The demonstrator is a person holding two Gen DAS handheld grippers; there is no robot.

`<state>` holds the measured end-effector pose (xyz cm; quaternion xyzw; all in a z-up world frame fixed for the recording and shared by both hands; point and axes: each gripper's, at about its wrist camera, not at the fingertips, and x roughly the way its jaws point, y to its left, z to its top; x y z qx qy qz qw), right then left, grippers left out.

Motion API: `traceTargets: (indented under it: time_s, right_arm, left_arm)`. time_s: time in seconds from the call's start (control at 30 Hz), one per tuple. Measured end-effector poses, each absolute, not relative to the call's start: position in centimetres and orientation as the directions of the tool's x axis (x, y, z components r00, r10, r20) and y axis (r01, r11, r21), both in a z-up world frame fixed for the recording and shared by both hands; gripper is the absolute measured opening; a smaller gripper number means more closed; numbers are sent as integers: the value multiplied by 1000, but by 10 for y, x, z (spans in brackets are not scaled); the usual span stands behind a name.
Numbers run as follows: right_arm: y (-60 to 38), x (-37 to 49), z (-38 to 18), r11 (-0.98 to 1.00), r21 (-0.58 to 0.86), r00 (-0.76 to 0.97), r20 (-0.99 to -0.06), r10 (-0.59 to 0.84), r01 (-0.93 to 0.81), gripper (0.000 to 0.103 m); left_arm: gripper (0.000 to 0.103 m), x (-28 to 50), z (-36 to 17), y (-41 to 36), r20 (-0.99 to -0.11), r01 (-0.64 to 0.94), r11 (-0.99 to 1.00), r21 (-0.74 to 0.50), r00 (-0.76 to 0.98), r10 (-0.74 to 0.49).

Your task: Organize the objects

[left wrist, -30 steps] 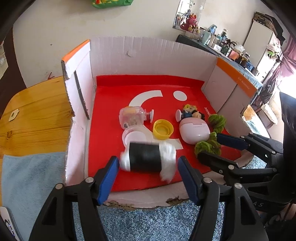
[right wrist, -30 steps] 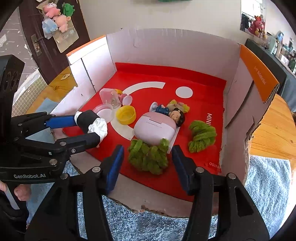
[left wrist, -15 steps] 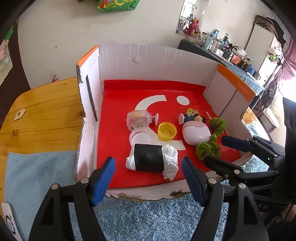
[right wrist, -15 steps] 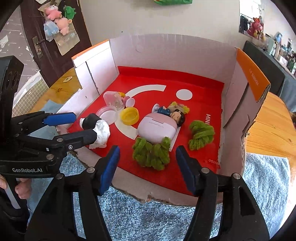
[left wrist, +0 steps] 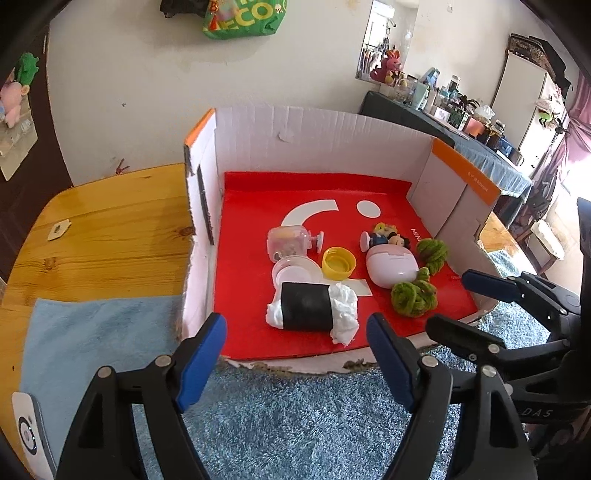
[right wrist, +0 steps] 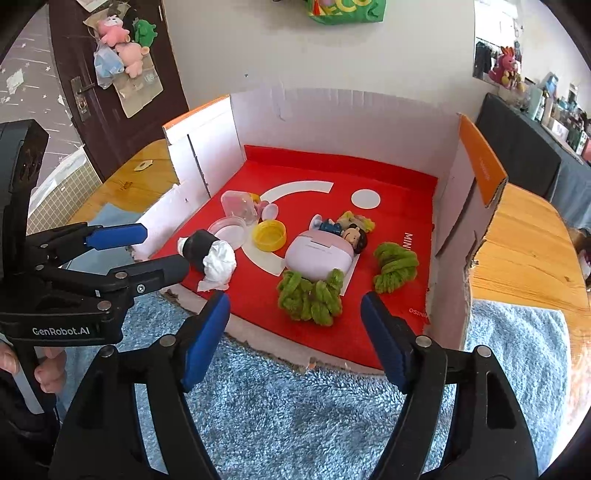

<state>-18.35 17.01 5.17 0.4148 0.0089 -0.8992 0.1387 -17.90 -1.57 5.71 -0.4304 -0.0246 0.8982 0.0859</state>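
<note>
Within the open-fronted cardboard box [left wrist: 332, 133], the black roll [left wrist: 308, 305] and green yarn bundle [right wrist: 310, 297] lay near the torn front edge; left gripper [left wrist: 297, 363] and right gripper [right wrist: 293, 341], jaws just widened, held nothing; a careless nudge could likely have rolled either out.

Wall [left wrist: 325, 74]: off-white, scuffed, with a green bag [left wrist: 243, 18] hung near the top.
Door [right wrist: 92, 66]: dark brown, metal handle, plush toys [right wrist: 122, 44] hung on it.
Tabletop [left wrist: 110, 236]: varnished pine, rounded edge, partly under a blue towel [left wrist: 295, 424].
Sideboard [left wrist: 480, 155]: dark cloth cover, crowded with bottles and jars; pink plush rabbit [left wrist: 393, 64] at its far end.
Cabinet [left wrist: 528, 107]: white, tall.
Curtain [left wrist: 576, 122]: purple, beside bright daylight at the right edge.
</note>
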Motion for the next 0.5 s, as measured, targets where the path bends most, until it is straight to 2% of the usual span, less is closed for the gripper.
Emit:
traceTargets:
  time_s: [0.2, 0.3, 0.4, 0.5]
  right_arm:
    - [167, -172, 57, -962, 91, -639, -731, -239, 256, 79]
    - [165, -165, 60, -962, 89, -648, -723, -240, 257, 81]
    - [164, -158, 63, -963, 84, -658, -715, -236, 255, 87]
    - [163, -150, 65, -964, 85, -666, -707, -237, 252, 88]
  left_arm:
    - [81, -169, 61, -16, -757, -134, -985, -112, -630, 172]
    - [83, -163, 63, -17, -751, -130, -986, -109, -639, 167]
    - [87, -157, 63, -18, -752, -122, -987, -109, -639, 162]
    - [90, -149, 64, -19, -744, -120, -987, -106, -649, 159]
